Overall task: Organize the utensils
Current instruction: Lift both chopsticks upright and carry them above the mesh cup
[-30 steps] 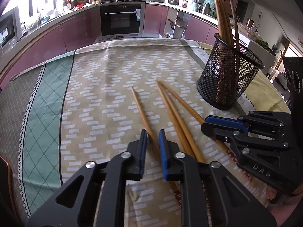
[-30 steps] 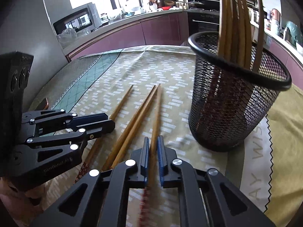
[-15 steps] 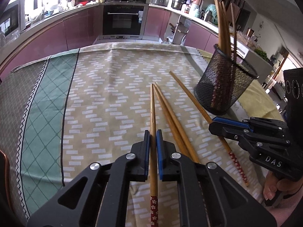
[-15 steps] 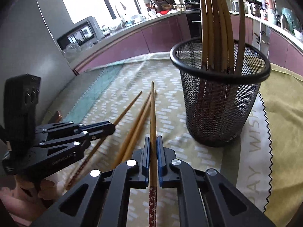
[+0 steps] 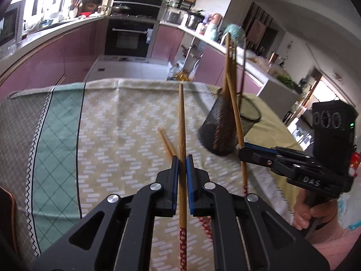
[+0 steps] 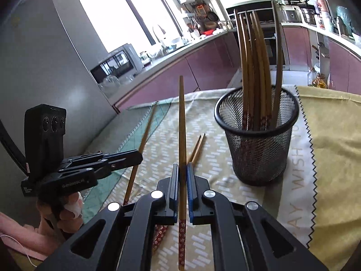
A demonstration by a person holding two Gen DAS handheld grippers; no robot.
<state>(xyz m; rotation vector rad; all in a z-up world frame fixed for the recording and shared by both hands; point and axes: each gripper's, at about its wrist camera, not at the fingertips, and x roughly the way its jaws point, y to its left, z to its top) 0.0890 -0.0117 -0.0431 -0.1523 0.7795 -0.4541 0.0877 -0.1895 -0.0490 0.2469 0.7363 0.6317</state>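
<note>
My left gripper (image 5: 182, 161) is shut on a wooden chopstick (image 5: 181, 122) with a red patterned end, lifted off the table and pointing forward. My right gripper (image 6: 183, 169) is shut on another such chopstick (image 6: 181, 122), also lifted. Each gripper shows in the other's view: the right gripper (image 5: 242, 150) holds its chopstick (image 5: 235, 110) in front of the holder, the left gripper (image 6: 138, 157) holds its chopstick (image 6: 144, 137). A black mesh holder (image 6: 259, 153) with several upright chopsticks stands to the right; it also shows in the left wrist view (image 5: 223, 133). A pair of chopsticks (image 6: 196, 148) lies on the cloth.
A patterned beige and green tablecloth (image 5: 112, 124) covers the table, with a yellow cloth (image 6: 334, 140) under and right of the holder. Kitchen counters and an oven (image 5: 130, 38) lie beyond the table's far edge.
Both grippers have risen off the table, each carrying its chopstick. The pair left on the cloth stays put. The holder now sits farther below both cameras.
</note>
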